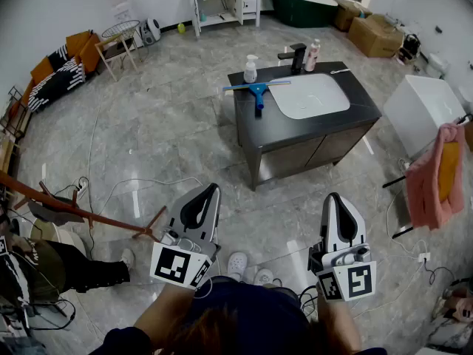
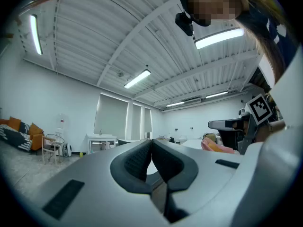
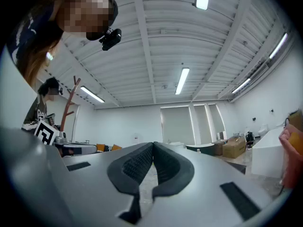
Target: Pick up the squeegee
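A blue squeegee (image 1: 256,90) lies on the dark vanity counter (image 1: 255,124), just left of the white sink basin (image 1: 309,96), blade towards the back. Both grippers are held low and close to the person, far from the counter across open floor. My left gripper (image 1: 209,188) points towards the vanity with its jaws together and nothing between them; in the left gripper view the pads (image 2: 151,143) meet at the tips. My right gripper (image 1: 332,197) is likewise shut and empty, and its pads (image 3: 152,148) touch in the right gripper view. The squeegee does not show in either gripper view.
A soap dispenser (image 1: 250,69), a black tap (image 1: 295,55) and a bottle (image 1: 313,55) stand at the counter's back. A pink towel (image 1: 436,176) hangs on a rack at right. A wooden coat stand (image 1: 81,213) and cables lie at left. A white cabinet (image 1: 425,109) stands right of the vanity.
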A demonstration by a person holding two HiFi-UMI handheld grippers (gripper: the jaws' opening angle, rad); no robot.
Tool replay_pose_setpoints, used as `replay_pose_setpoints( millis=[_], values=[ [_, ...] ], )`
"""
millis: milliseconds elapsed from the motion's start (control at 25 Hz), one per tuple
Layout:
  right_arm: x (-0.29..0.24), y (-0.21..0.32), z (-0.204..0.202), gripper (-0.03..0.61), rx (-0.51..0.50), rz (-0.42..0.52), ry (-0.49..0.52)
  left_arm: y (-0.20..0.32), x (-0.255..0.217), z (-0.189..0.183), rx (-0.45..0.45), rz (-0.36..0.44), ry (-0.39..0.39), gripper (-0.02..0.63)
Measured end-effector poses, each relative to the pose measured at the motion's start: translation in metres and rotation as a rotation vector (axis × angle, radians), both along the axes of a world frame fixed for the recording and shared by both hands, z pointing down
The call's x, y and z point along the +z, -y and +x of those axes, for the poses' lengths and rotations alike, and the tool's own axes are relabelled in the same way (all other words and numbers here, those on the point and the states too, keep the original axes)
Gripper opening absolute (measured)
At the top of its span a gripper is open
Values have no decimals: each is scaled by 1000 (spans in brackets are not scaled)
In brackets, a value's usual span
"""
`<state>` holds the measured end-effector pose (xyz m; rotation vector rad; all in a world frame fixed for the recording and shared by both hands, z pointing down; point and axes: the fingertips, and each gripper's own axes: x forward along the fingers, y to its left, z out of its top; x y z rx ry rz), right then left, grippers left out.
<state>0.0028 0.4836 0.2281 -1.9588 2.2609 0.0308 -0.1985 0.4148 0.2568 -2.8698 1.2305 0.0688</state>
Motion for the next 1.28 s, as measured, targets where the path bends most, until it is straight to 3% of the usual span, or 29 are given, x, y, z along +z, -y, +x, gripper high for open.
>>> replay_pose_setpoints(
  millis=[360, 560, 880, 1080, 1280],
  values=[
    [-3, 19, -6, 14, 21, -4, -32, 31, -6, -26, -37, 18, 1, 20],
    [-2, 31, -8, 15, 15, -7, 26, 46, -6, -36, -48, 18, -4, 20],
    [1, 72, -9, 15, 29, -13, -2, 87, 1, -47, -45, 15, 3, 20],
    [7, 126, 11, 15, 9, -17, -6, 140, 9, -33, -79, 7, 12, 20],
    [15, 197, 59, 15, -44, -11, -1, 205, 17, 11, -134, 2, 6, 20]
  ],
)
